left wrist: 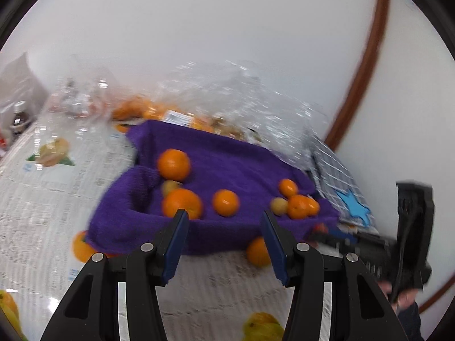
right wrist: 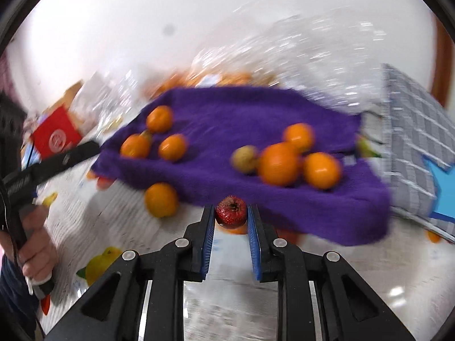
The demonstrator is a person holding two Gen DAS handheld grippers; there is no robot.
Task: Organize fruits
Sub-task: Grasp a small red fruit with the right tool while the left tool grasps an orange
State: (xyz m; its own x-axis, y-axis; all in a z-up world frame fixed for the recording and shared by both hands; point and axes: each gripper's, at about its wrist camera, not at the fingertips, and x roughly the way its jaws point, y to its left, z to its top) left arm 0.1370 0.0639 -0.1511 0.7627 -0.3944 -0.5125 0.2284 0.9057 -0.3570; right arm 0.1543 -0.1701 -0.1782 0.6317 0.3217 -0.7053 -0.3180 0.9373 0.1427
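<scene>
Oranges (left wrist: 173,164) are lying grouped on the towel (left wrist: 227,156), apparently sorted. Left tool (left wrist: 224,218) is hovering wide open, holding nothing; right tool (right wrist: 231,213) is pinching a red fruit (right wrist: 231,211) near the towel's edge, probably for placing.

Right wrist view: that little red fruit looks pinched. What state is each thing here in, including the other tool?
Right gripper: shut on the small red fruit.
Small red fruit: held between the fingers, off the table.
Left gripper: open, holding nothing.
Purple towel: spread out, rumpled, oranges on it.
Orange: loose on the newspaper, beside the towel's edge.
Clear plastic bags: crumpled behind the towel.
</scene>
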